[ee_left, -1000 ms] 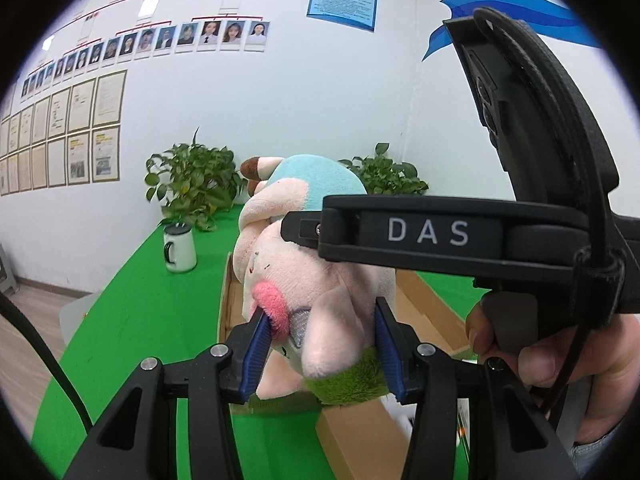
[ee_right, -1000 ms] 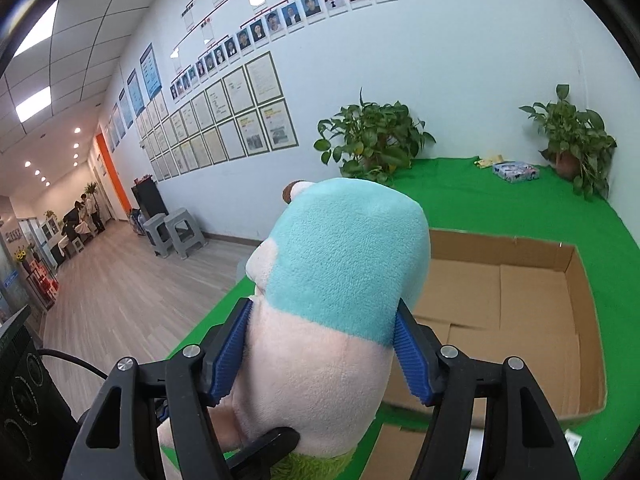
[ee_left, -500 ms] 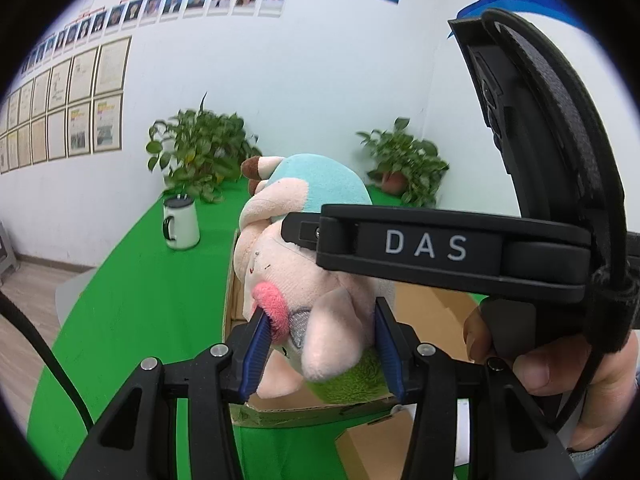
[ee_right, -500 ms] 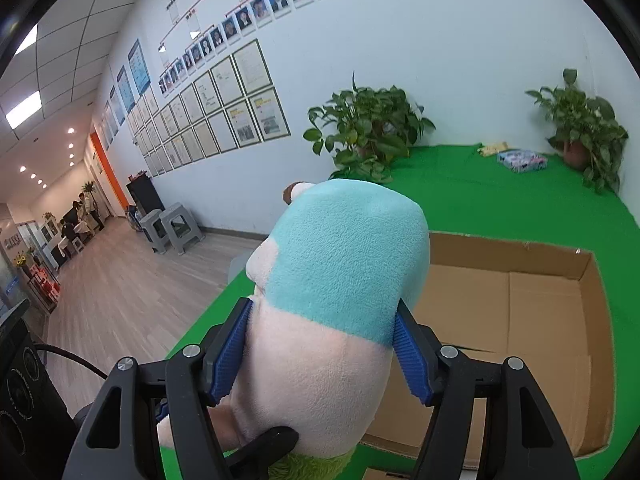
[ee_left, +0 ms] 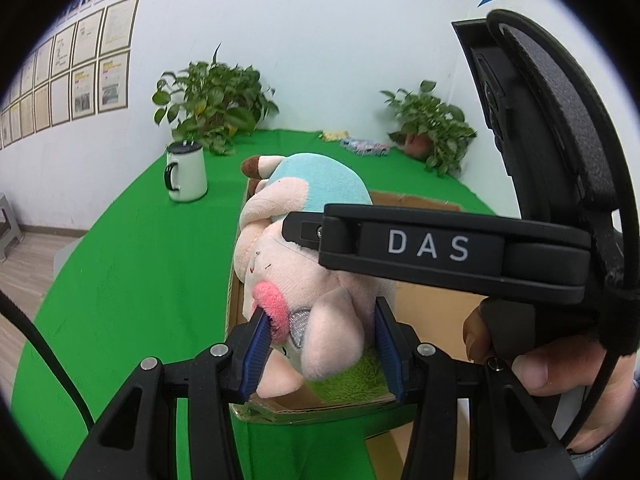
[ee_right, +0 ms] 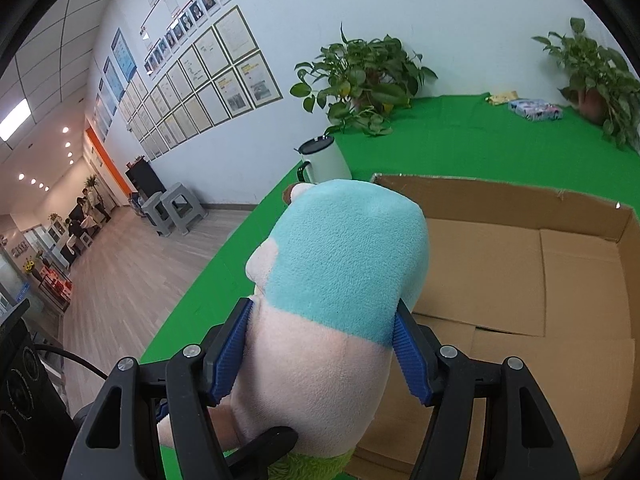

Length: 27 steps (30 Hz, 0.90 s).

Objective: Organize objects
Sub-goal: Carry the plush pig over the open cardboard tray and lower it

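Observation:
A pink plush toy (ee_left: 304, 264) with a light blue back and a green base is held in the air by both grippers. My left gripper (ee_left: 320, 352) is shut on its lower front, near the pink snout. My right gripper (ee_right: 326, 350) is shut on its back (ee_right: 344, 272); that gripper's body crosses the left wrist view (ee_left: 460, 248). The toy hangs over the left front corner of an open cardboard box (ee_right: 560, 280) on the green table; the box also shows in the left wrist view (ee_left: 436, 312).
A white mug (ee_left: 186, 172) with a black handle stands on the green table (ee_left: 132, 272) left of the box. Two potted plants (ee_left: 212, 104) (ee_left: 432, 128) stand at the back wall. A small patterned packet (ee_right: 534, 109) lies at the far right.
Both grippers have tilted down and moved toward the box with the toy still held. The box and table fill more of each view; the wall photos have slid upward.

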Tool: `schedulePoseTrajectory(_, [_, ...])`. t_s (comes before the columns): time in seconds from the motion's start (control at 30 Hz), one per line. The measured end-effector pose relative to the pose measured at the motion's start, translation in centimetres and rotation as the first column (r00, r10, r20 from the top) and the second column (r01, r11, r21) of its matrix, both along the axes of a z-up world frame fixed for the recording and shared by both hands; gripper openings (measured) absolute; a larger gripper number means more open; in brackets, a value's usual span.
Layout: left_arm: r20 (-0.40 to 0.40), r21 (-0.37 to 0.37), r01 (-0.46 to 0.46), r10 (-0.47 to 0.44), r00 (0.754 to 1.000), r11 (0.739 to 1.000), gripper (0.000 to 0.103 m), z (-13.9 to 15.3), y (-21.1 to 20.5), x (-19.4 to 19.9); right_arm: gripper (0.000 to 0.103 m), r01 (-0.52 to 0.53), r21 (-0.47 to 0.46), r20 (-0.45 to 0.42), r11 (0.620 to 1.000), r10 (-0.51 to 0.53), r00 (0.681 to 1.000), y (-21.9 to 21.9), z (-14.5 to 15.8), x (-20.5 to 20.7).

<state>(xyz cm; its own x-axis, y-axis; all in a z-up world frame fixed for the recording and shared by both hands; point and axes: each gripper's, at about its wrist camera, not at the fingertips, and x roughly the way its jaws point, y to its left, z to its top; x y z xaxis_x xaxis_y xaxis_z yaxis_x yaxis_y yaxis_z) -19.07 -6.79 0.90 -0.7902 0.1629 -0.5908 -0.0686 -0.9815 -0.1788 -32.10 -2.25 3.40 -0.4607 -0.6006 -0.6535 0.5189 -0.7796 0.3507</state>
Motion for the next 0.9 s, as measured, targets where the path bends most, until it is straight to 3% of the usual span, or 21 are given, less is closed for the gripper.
schedulePoseTrajectory(0.23, [0.104, -0.018, -0.018, 0.019, 0.994, 1.0, 0.048, -3.4, 0.1, -1.2, 0.064, -0.013, 0.008, 0.11, 1.0, 0.012, 0.994, -1.2, -6.5, -3.1])
schedulePoseTrajectory(0.4, [0.131, -0.039, -0.021, 0.026, 0.991, 0.999, 0.048, -3.9, 0.5, -1.0, 0.064, -0.006, -0.005, 0.188, 1.0, 0.007, 0.982, -1.3, -9.5, -4.3])
schedulePoseTrajectory(0.6, [0.134, -0.047, -0.029, 0.035, 0.99, 0.998, 0.048, -3.8, 0.3, -0.2, 0.064, -0.02, 0.033, 0.172, 0.999, 0.014, 0.985, -2.5, -10.9, -4.6])
schedulePoseTrajectory(0.77, [0.031, -0.101, -0.05, 0.053, 0.998, 0.994, 0.043, -1.9, 0.3, 1.9, 0.065, -0.03, 0.073, 0.153, 0.997, 0.019, 0.988, -3.5, -10.9, -4.1])
schedulePoseTrajectory(0.9, [0.069, -0.108, -0.071, 0.079, 0.994, 0.992, 0.042, -2.5, -0.5, 0.8, 0.069, -0.01, 0.042, 0.19, 0.999, 0.002, 0.982, -3.2, -10.9, -4.3])
